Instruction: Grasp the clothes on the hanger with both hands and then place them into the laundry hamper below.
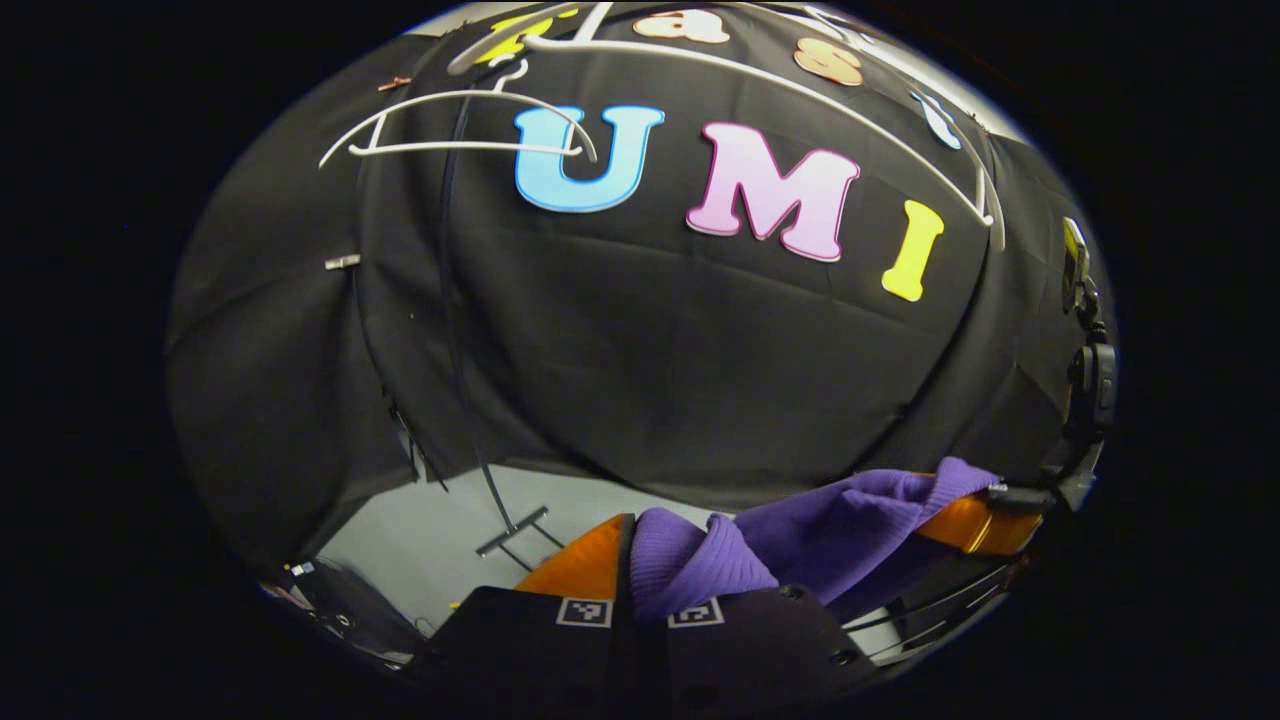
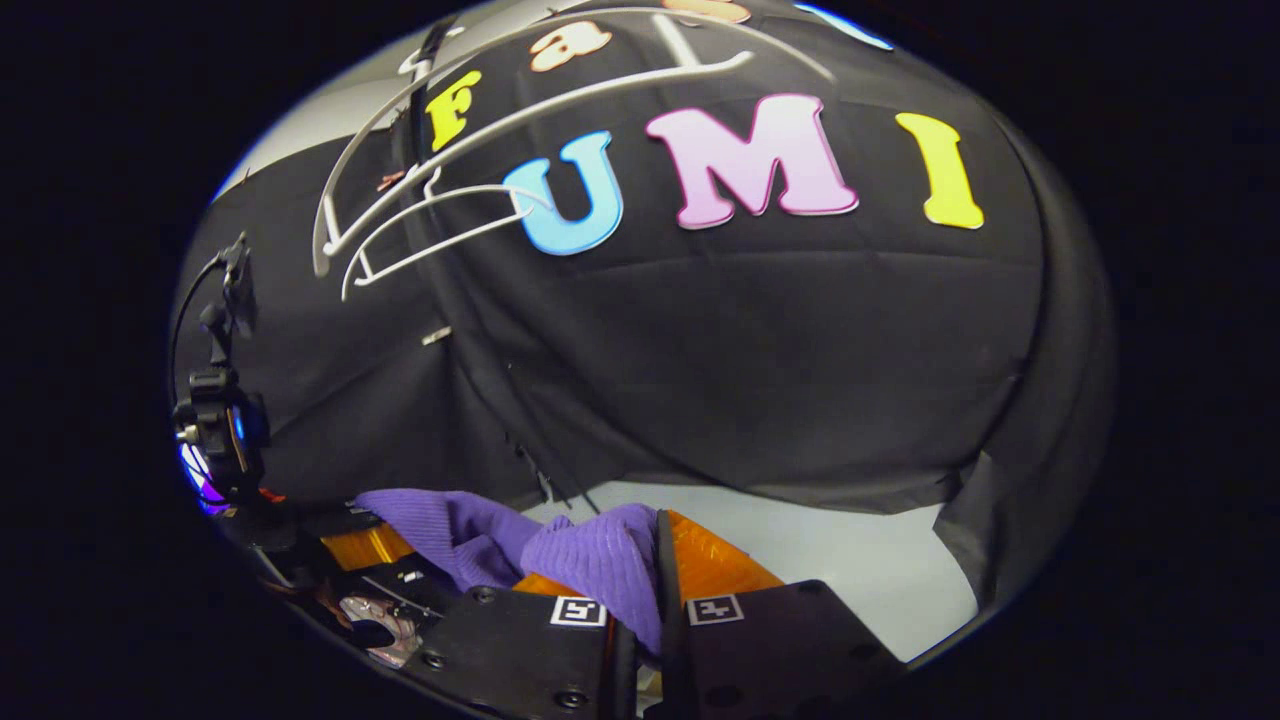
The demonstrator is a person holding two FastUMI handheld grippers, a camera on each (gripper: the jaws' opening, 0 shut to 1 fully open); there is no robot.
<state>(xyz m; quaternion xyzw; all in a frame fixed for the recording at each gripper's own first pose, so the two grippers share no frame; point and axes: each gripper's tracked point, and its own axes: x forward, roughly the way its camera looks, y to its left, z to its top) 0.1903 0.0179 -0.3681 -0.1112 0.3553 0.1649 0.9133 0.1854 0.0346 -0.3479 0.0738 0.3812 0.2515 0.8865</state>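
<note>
Below two white hangers (image 1: 460, 130), both hand-held grippers (orange-fingered) pinch one purple garment (image 1: 800, 530).

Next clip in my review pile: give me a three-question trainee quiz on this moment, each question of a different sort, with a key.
1. True or false: the purple garment hangs on a white hanger.
2. Multiple choice: the left hand-held gripper is (A) open beside the garment, (B) shut on a fold of the garment, (C) shut on a hanger.
3. Fill in: in the right gripper view, the garment stretches from the right hand-held gripper across to the other gripper, whose fingers are coloured ____.

Key
1. False: the hangers are bare against the booth wall, and the garment is held between both grippers, low down.
2. B
3. orange
</note>
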